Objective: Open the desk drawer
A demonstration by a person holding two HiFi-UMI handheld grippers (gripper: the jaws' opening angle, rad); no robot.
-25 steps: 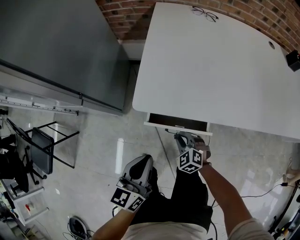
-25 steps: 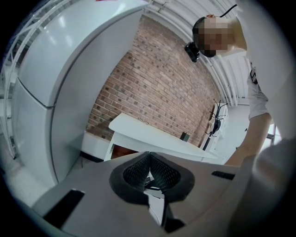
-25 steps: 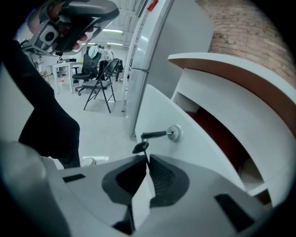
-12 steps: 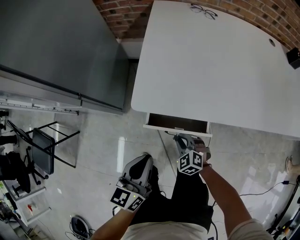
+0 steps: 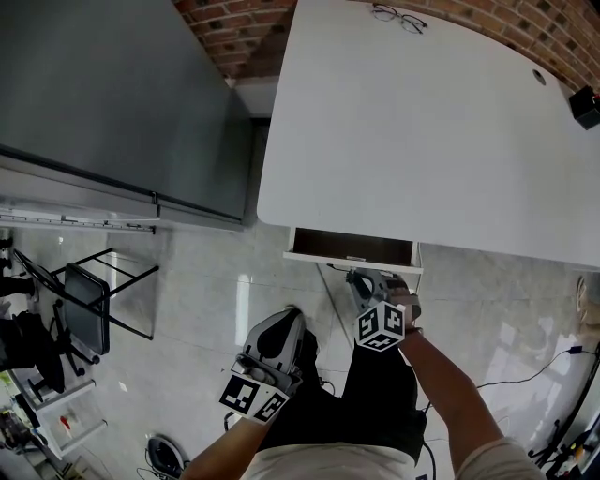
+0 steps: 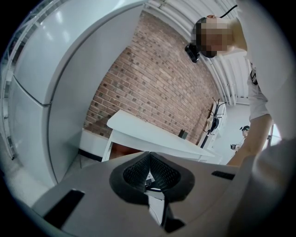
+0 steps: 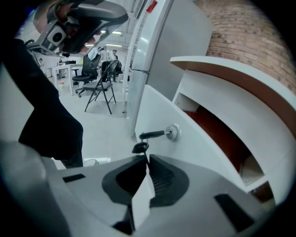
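The white desk (image 5: 422, 122) has its drawer (image 5: 352, 259) pulled out a little, showing a dark gap behind the white front (image 7: 189, 148). A black key (image 7: 155, 134) sticks out of the drawer's lock, and a second key (image 7: 140, 147) hangs from it. My right gripper (image 5: 356, 278) is shut just in front of the drawer. In the right gripper view its tips (image 7: 147, 157) sit right under the hanging key; I cannot tell whether they pinch it. My left gripper (image 5: 287, 319) is shut with nothing in it, low beside the person's leg, and faces the desk (image 6: 152, 134).
A large grey cabinet (image 5: 103, 94) stands left of the desk with a narrow gap between them. Glasses (image 5: 394, 17) and a small black object (image 5: 586, 106) lie on the desktop. A black folding chair (image 5: 89, 300) stands at the left. Cables run over the floor at the right.
The view has shifted slightly. Both grippers and the drawer stay almost where they were.
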